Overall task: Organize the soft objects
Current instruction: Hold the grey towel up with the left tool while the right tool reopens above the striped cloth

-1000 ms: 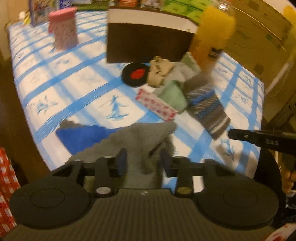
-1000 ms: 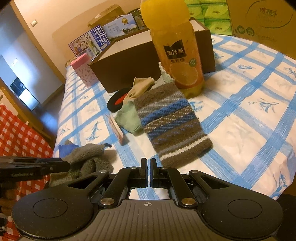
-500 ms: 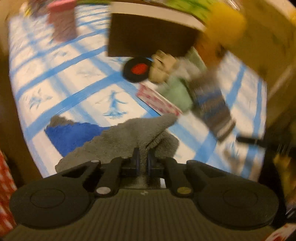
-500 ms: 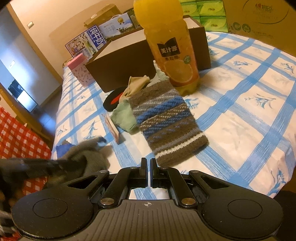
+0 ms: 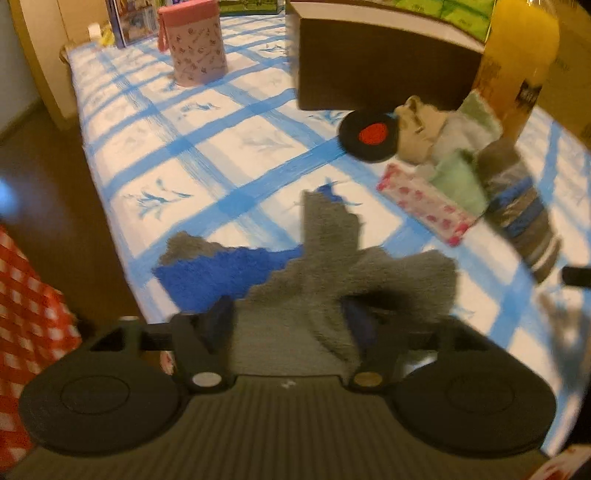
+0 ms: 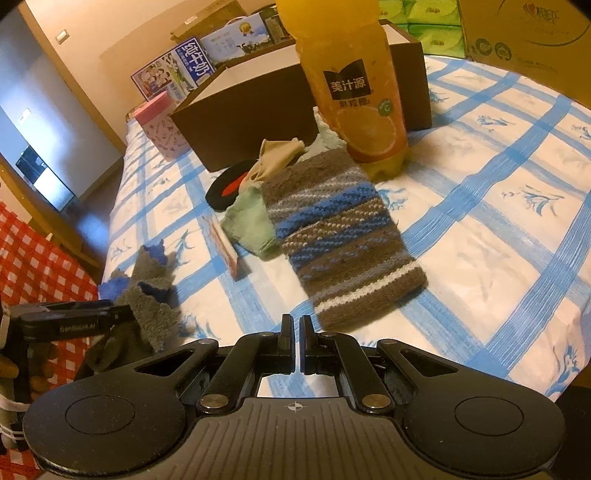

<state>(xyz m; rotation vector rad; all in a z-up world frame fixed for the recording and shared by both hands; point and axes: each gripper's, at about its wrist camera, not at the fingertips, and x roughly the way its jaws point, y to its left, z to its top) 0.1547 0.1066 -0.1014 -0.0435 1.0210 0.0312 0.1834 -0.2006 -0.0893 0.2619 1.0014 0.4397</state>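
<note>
Grey fleece cloth [image 5: 332, 280] lay between the opening left gripper [image 5: 288, 317] (right gripper [image 6: 295, 332] was closed, empty); snagging on a pad was judged possible.

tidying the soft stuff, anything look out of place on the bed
Yes: an orange juice bottle stands among the cloths, its base touching the striped knit piece. It is hard, not soft, and upright on bedding, so it could tip.

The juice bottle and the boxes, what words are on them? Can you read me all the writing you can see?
"美汁源": black label on the orange juice bottle.
"纯牛奶": blue and white carton behind the brown box.
Small line under the bottle's brand: too blurred to read.
Print on the left tongs arm: too blurred.
Cardboard box, top right: red lettering, too unclear to read.
</note>
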